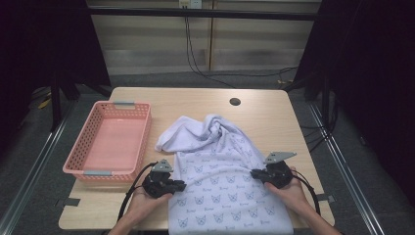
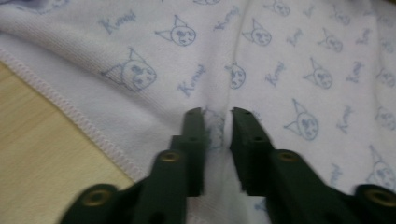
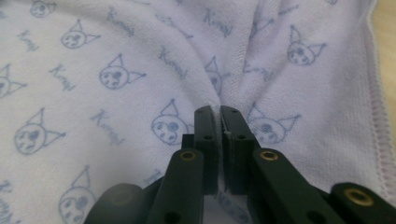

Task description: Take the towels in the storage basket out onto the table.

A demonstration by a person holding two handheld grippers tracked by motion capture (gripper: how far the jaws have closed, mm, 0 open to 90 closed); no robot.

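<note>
- Two hand-held grippers work on one pale lilac towel (image 1: 222, 188) printed with small blue cat faces; the towel is the landmark for everything below
- Nearest the person, the towel's flat part lies on the wooden table (image 1: 195, 100), and its near end reaches the table's front edge, between the two forearms
- At the towel's left hem sits the left gripper (image 1: 182, 185), held in the person's left hand (image 1: 147, 198); it points inward over the cloth
- In the left gripper view its black jaws stand a little apart with a raised fold of the towel (image 2: 261, 70) pinched up between them; the cloth fills the gap and the pads press on it, so the fold is gripped
- At the towel's right side sits the right gripper (image 1: 254, 173), held in the right hand (image 1: 293, 193), also pointing inward
- In the right gripper view its jaws are drawn almost together on a thin ridge of the towel (image 3: 140, 60), with creases running out from the pinch
- Beyond both grippers, the towel's far end is bunched into a rumpled heap near the middle of the table
- Left of the towel, just apart from its bunched end, stands a pink plastic basket (image 1: 142, 128) with grey handles
- Past the towel's far end, a small round hole (image 1: 235, 101) shows in the tabletop
</note>
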